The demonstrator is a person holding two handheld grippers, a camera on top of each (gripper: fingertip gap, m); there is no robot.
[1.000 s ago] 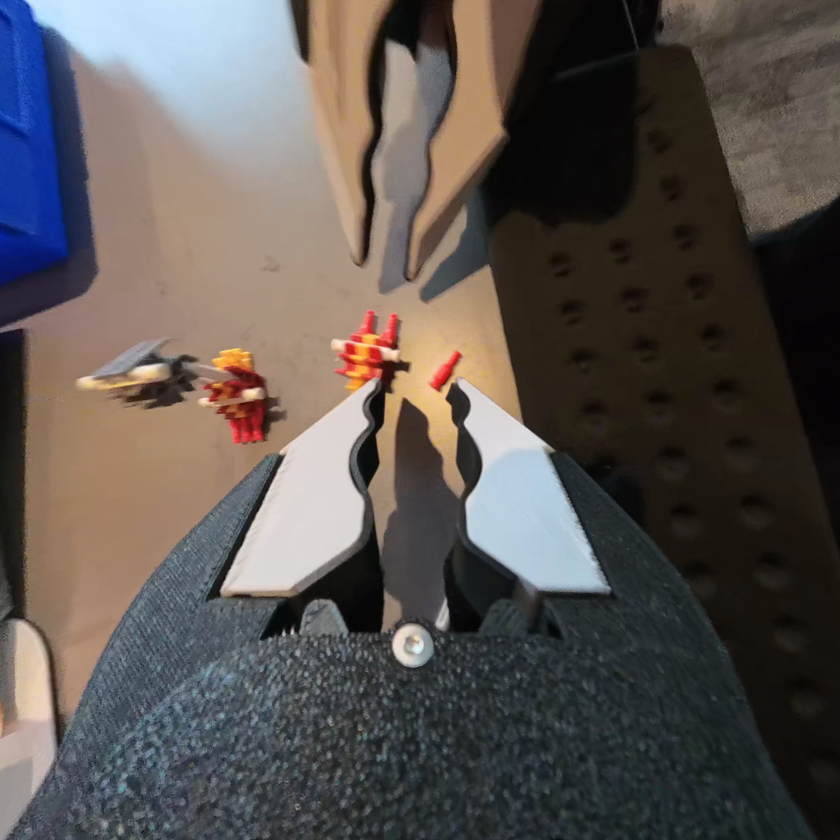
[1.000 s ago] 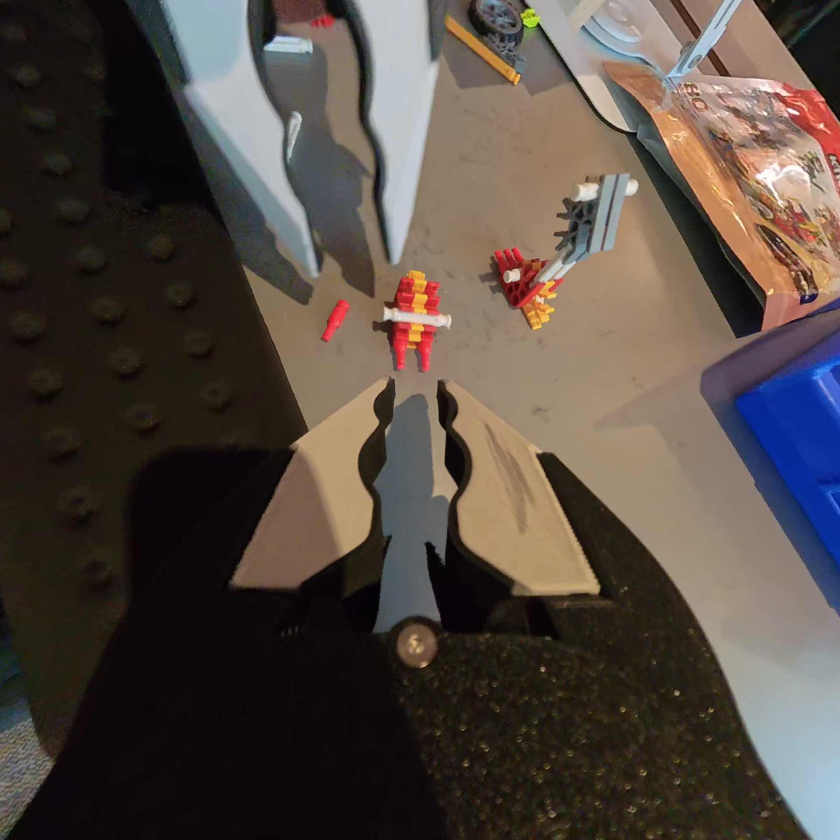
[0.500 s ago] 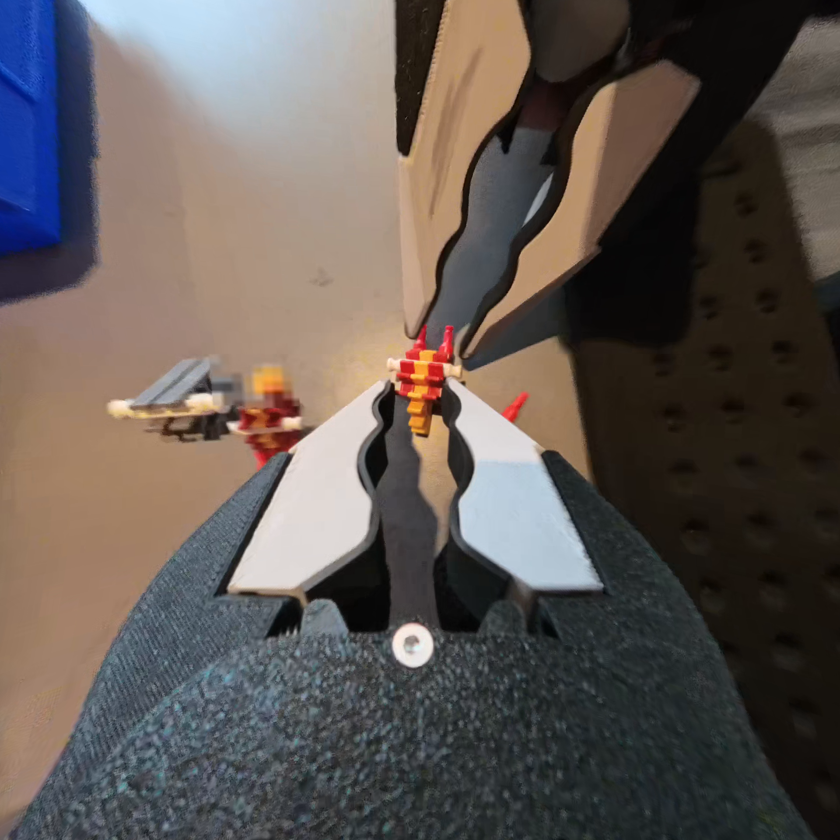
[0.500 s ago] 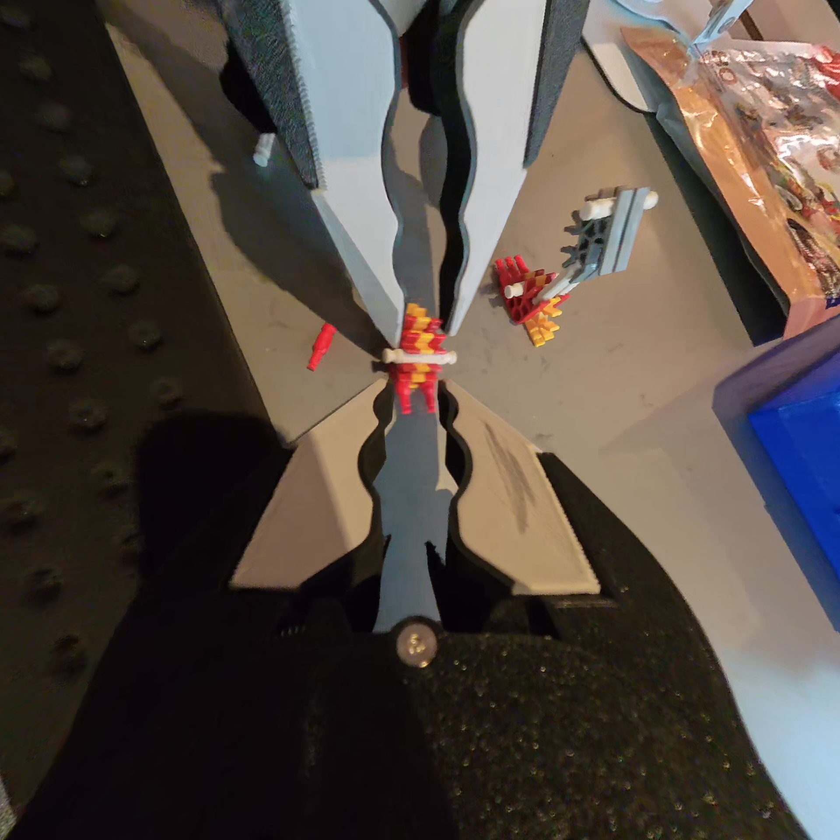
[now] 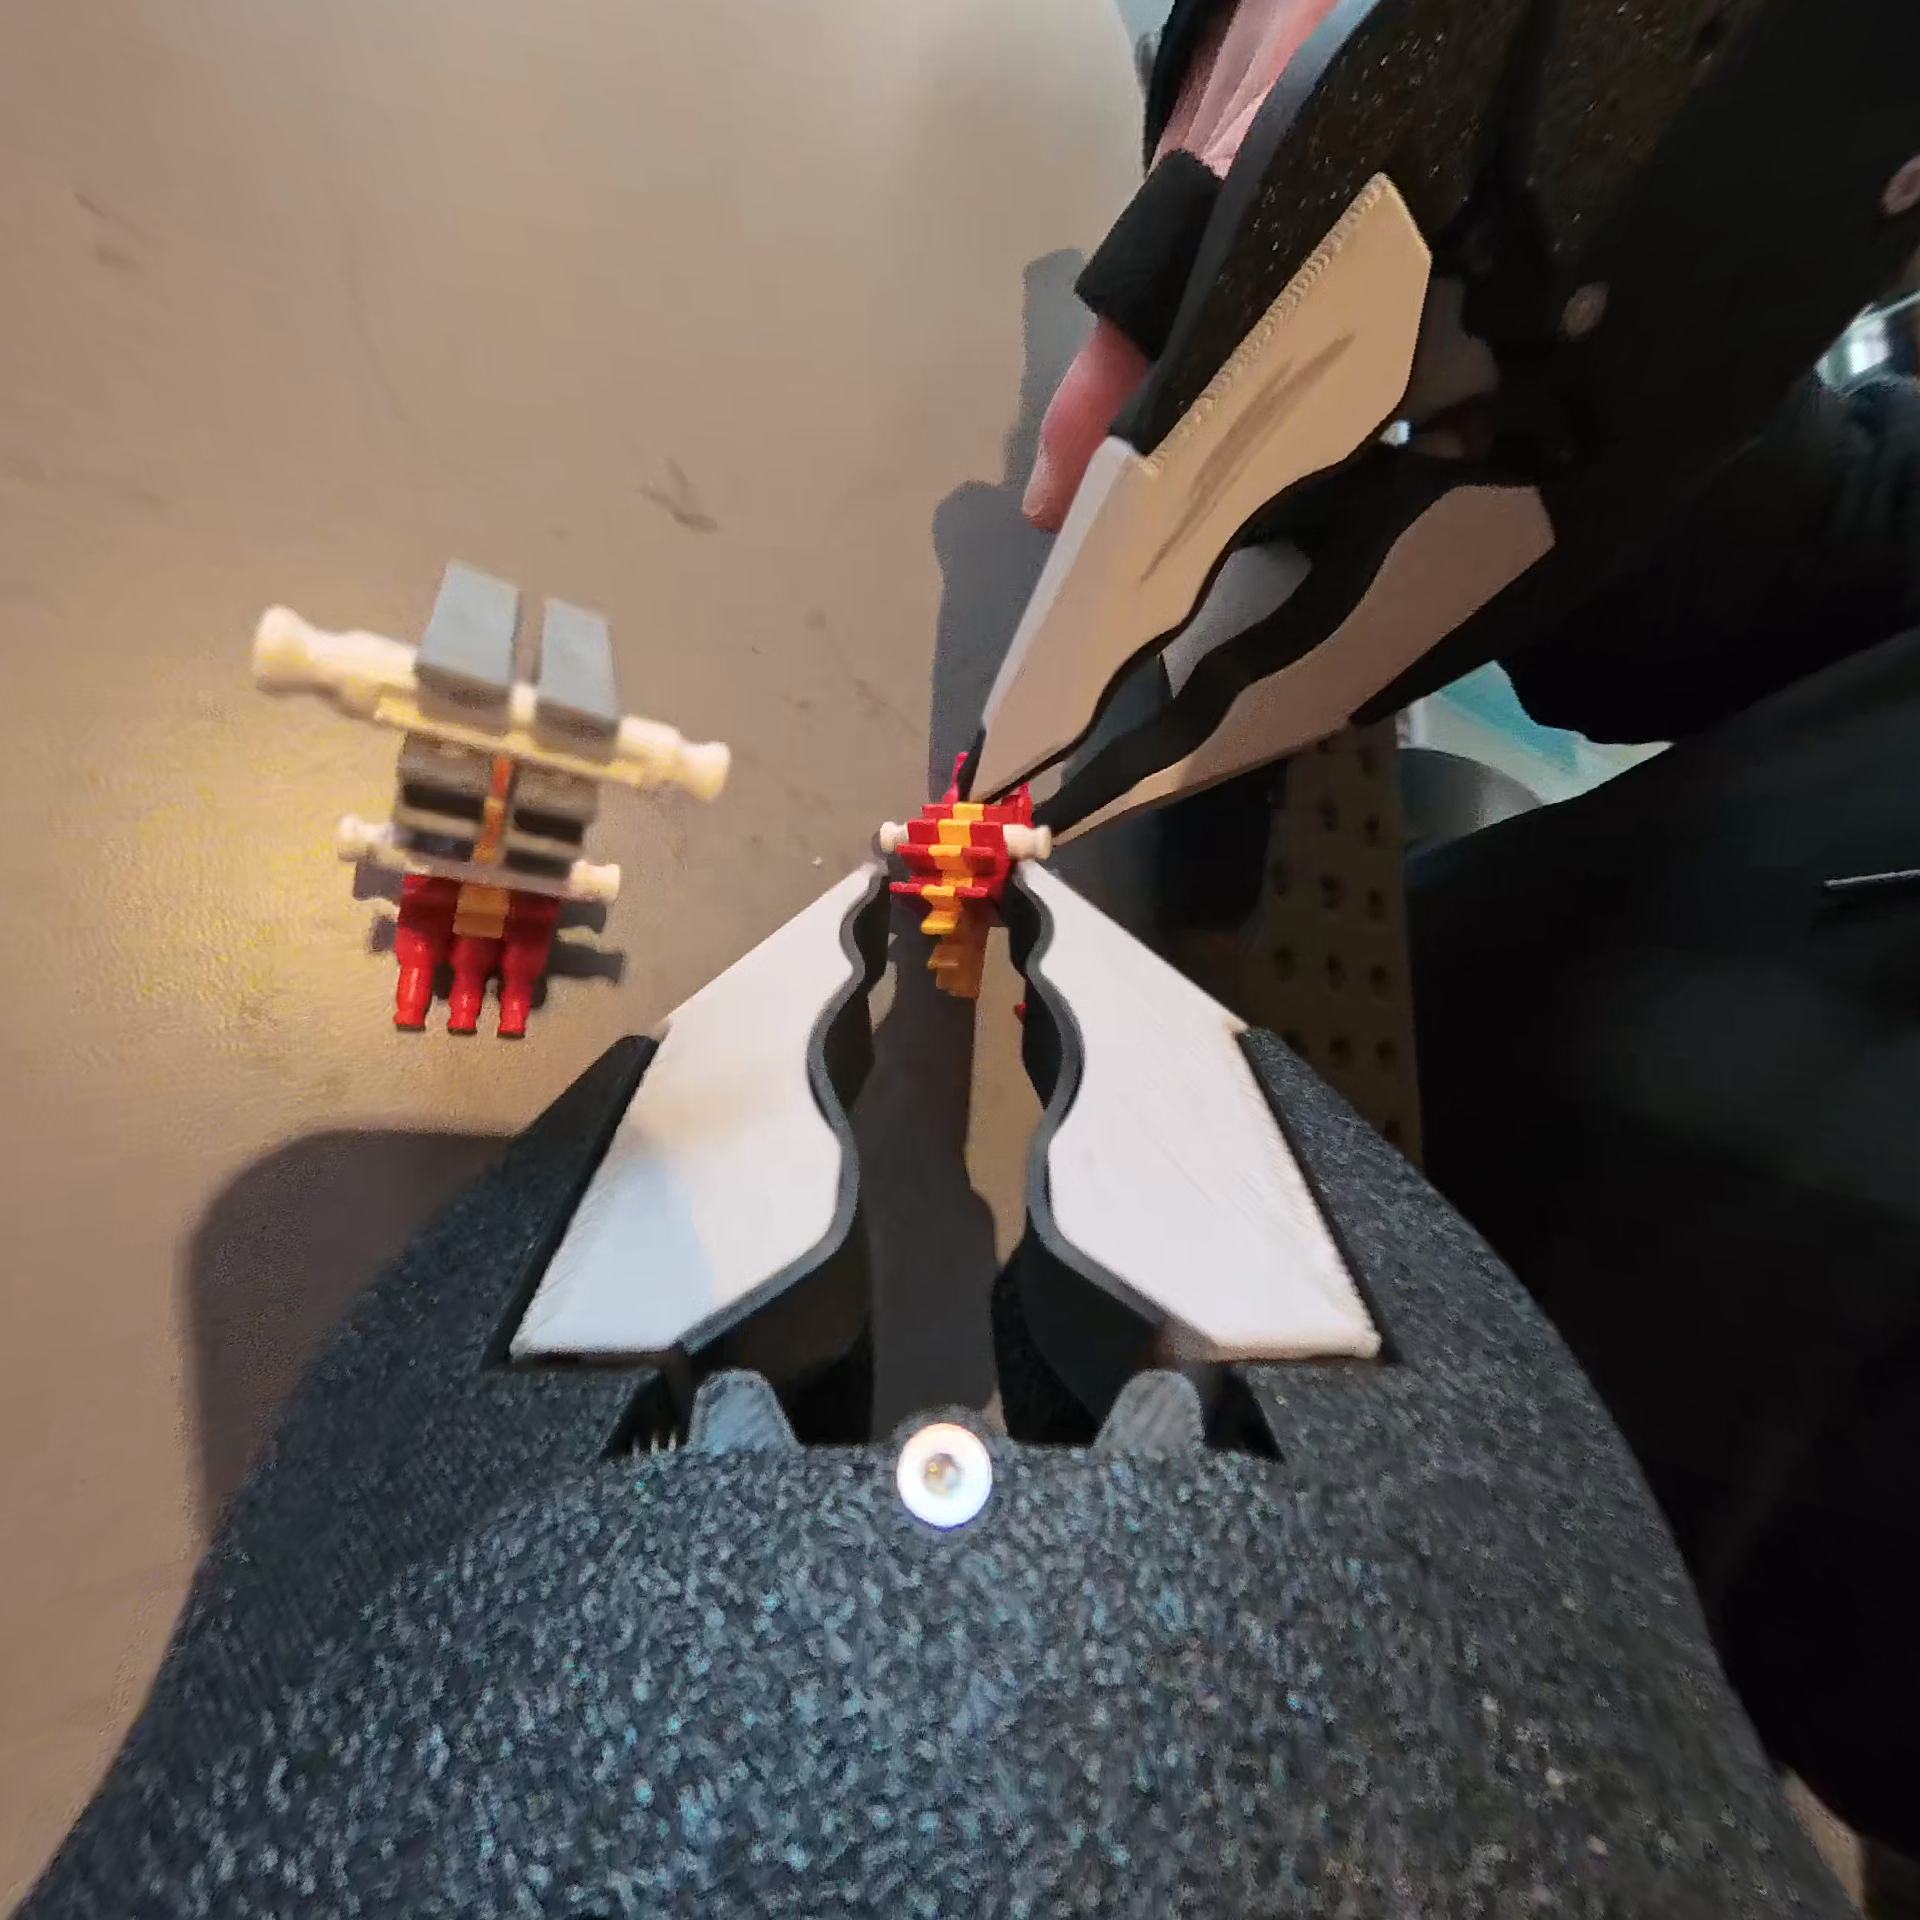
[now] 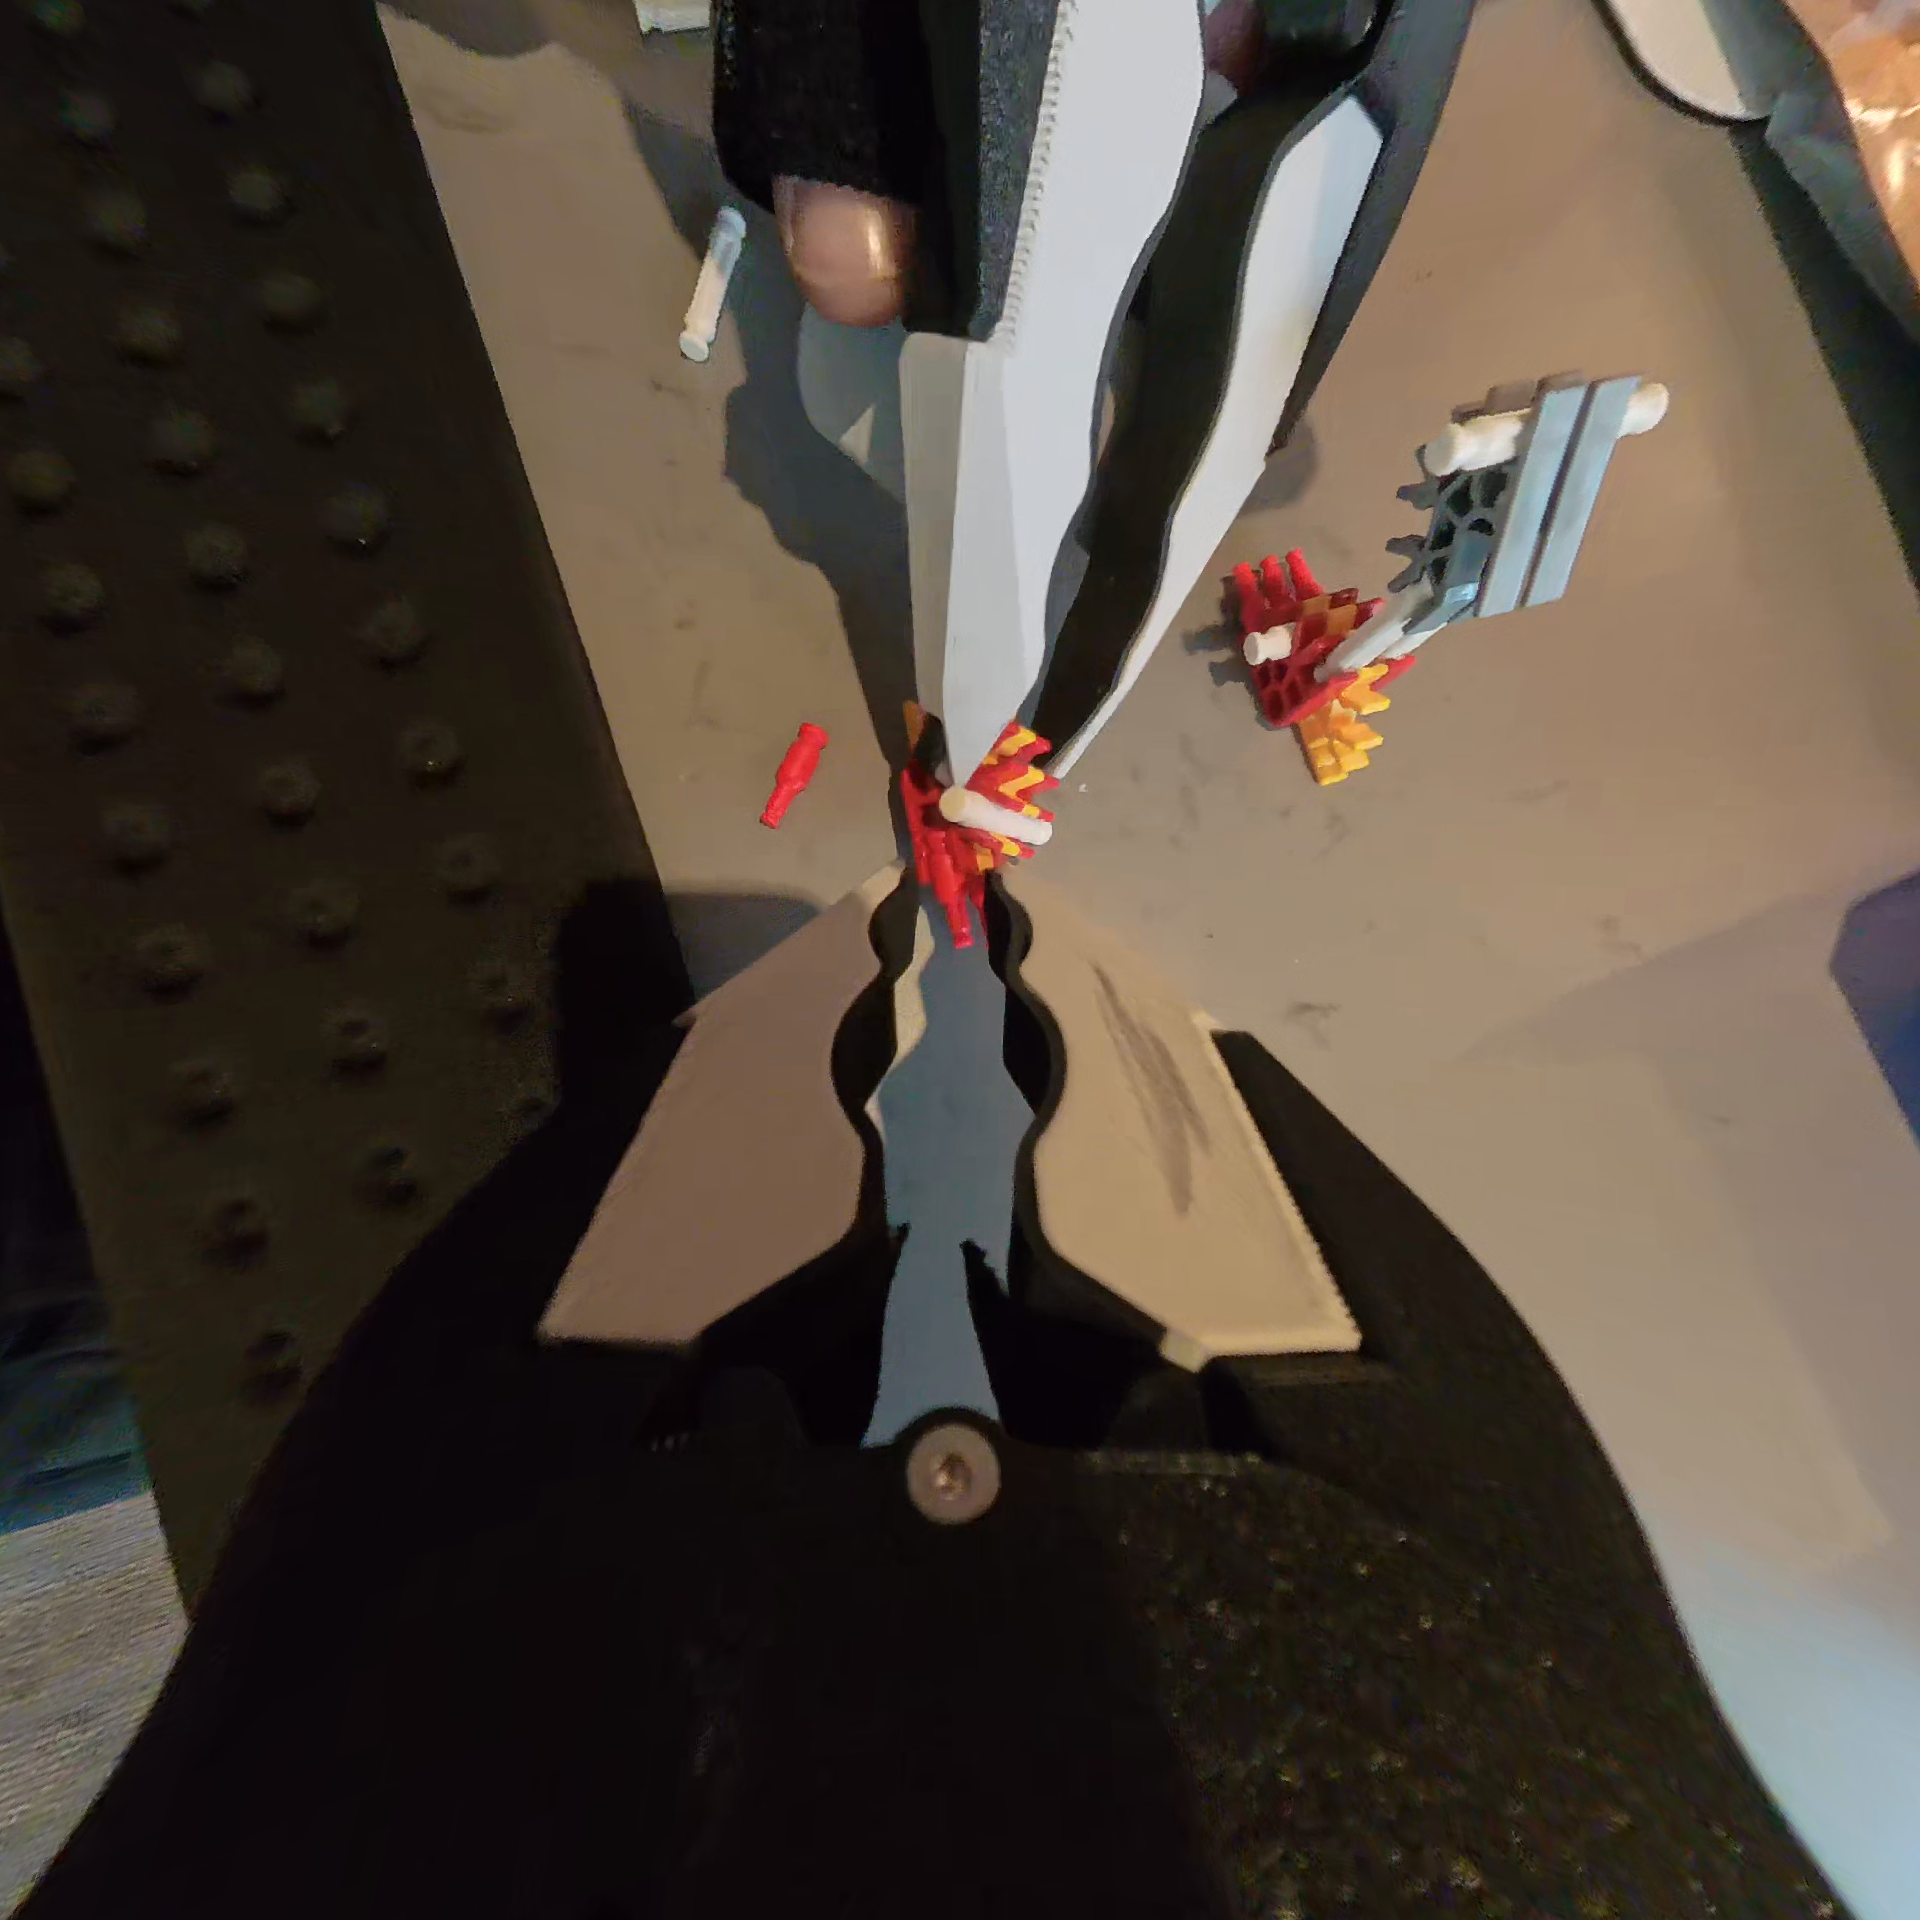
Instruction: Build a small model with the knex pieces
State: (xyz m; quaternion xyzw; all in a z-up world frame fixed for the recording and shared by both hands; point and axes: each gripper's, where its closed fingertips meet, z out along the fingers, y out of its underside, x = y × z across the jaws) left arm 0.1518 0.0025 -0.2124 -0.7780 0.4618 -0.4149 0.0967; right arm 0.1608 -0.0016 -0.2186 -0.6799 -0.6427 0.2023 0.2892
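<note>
- While your left gripper (image 5: 951,899) looks down at the worktop (image 5: 520,312), its jaws are pressed in on the yellow end of the small red-and-yellow assembly (image 5: 956,868).
- Your right gripper (image 5: 1013,795) comes in from upper right in the same view, with its tips closed on the far red end.
- A larger grey-white-red assembly (image 5: 488,790) lies apart to the left, touching neither gripper.
- From the right wrist view, your right gripper (image 6: 951,899) pinches the red pegs of the small red-and-yellow assembly (image 6: 971,821). The left gripper (image 6: 997,764) nips it from across.
- I can't tell whether it rests on the worktop or is just clear of it.
- Nearby are a loose red peg (image 6: 792,774) just to the left and a white rod (image 6: 712,281) farther off.
- The worktop (image 6: 1455,987) is plain, matte and lightly scuffed. A dark studded mat (image 6: 260,623) borders it.
</note>
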